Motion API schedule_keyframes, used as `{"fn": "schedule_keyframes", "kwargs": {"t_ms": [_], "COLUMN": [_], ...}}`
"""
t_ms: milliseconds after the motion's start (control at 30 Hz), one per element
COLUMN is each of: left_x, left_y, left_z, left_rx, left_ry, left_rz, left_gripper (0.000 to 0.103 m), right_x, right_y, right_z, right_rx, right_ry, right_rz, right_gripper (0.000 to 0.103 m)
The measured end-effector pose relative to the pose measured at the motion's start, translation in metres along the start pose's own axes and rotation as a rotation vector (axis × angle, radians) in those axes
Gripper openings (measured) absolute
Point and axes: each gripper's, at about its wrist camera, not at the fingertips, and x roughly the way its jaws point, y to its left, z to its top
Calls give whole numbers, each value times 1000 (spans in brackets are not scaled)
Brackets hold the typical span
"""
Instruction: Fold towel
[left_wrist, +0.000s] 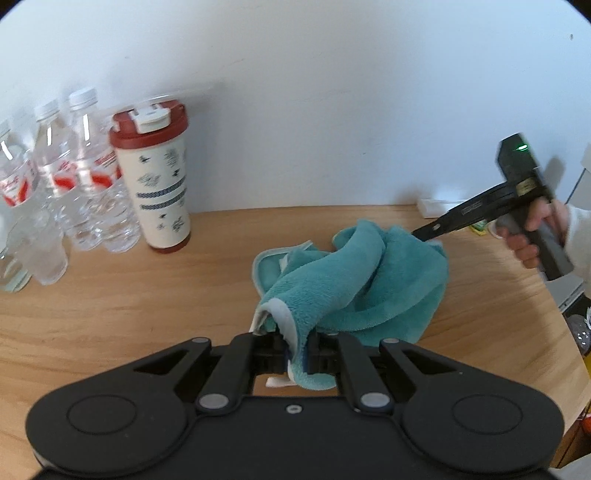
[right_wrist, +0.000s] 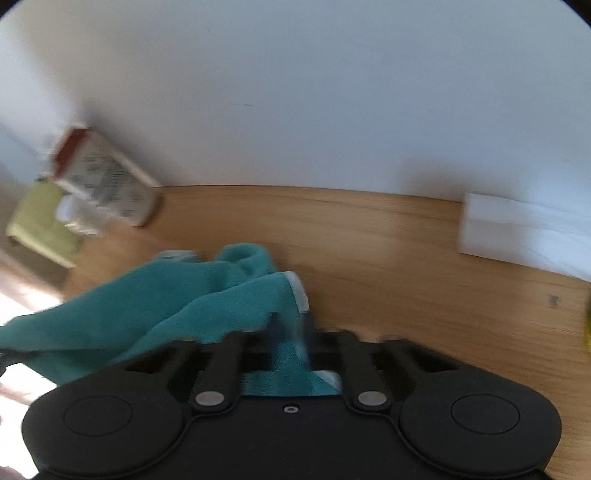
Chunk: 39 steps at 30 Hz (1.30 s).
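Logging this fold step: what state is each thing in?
towel: crumpled on the table, pinched at two edges
left gripper: shut on towel
right gripper: shut on towel
tumbler: upright, lid closed
bottles: upright, capped

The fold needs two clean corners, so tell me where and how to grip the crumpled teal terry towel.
Grip the crumpled teal terry towel by its pale hemmed edge at a corner, coming in low from the near side of the wooden table. The hem marks the true border amid the bunched folds. The left tool and right tool are each shut on such an edge.
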Motion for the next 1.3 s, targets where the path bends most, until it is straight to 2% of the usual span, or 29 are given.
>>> {"fn": "schedule_keyframes", "kwargs": {"t_ms": [200,333,400,467,533,567,600,667,733,800,900,1000,1133,1233,1300], "left_x": [-2,-5,-6,-6,-5,-5,-4,-2,-1,1,3,5,9,11,13], "left_y": [10,13,15,18,20,20,21,23,25,28,32,38,43,46,48], "left_z": [-4,-7,-8,-10,-11,-11,-12,-13,-15,-17,-18,-18,-18,-19,-19], "left_rx": [-13,-4,-2,2,8,11,14,14,6,-2,-9,-32,-53,-61,-63], "left_ry": [5,10,12,18,24,25,29,41,51,63,80,96,110,118,124], "left_rz": [16,12,9,-6,-16,-17,-13,-5,9,23,44,59,74,77,83], "left_gripper": [6,6,6,6,6,6,6,7,7,7,7,7,7,7,7], "right_x": [-39,-53,-56,-52,-48,-47,-47,-47,-45,-40,-25,-6,11,12,13], "right_y": [50,89,110,112,100,90,80,64,43,24,7,5,8,14,20], "right_z": [-8,-17,-22,-23,-22,-21,-20,-19,-15,-11,-5,-3,-2,-3,-4], "right_rx": [-53,-98,-161,-166,-123,-109,-108,-95,-56,-19,0,-33,-63,-85,-87], "right_ry": [-84,-118,-117,-123,-122,-131,-143,-168,-158,-168,-122,-56,21,95,130], "right_rz": [205,287,238,160,77,18,-28,-78,-67,-64,-48,-25,52,158,261], "right_gripper": [4,4,4,9,20,37,41,42,51,52,52,52,52,50,46]}}
